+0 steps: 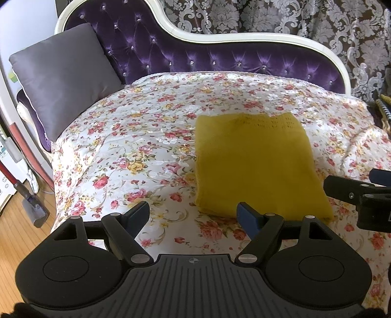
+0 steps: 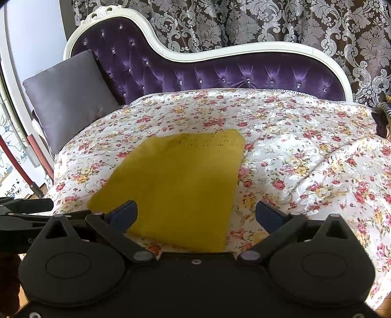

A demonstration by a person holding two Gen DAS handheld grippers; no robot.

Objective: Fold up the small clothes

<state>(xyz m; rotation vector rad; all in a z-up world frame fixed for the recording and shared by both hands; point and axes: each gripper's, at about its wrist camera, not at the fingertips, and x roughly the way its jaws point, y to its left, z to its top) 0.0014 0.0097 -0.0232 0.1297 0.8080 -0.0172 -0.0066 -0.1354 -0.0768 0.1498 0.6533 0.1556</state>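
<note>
A mustard-yellow knit garment (image 1: 256, 164) lies folded into a flat rectangle on the floral bedspread (image 1: 136, 151). It also shows in the right wrist view (image 2: 180, 181). My left gripper (image 1: 194, 215) is open and empty, above the spread just left of the garment's near edge. My right gripper (image 2: 195, 215) is open and empty, over the garment's near edge. The right gripper also shows at the right edge of the left wrist view (image 1: 361, 195). The left gripper shows at the left edge of the right wrist view (image 2: 27, 208).
The floral bedspread (image 2: 305, 156) covers a purple tufted chaise (image 1: 195, 56) with a white frame. A grey cushion (image 1: 63, 75) leans at its left end. Patterned curtains (image 2: 268, 22) hang behind. A vacuum (image 1: 27, 195) stands on the wooden floor at left.
</note>
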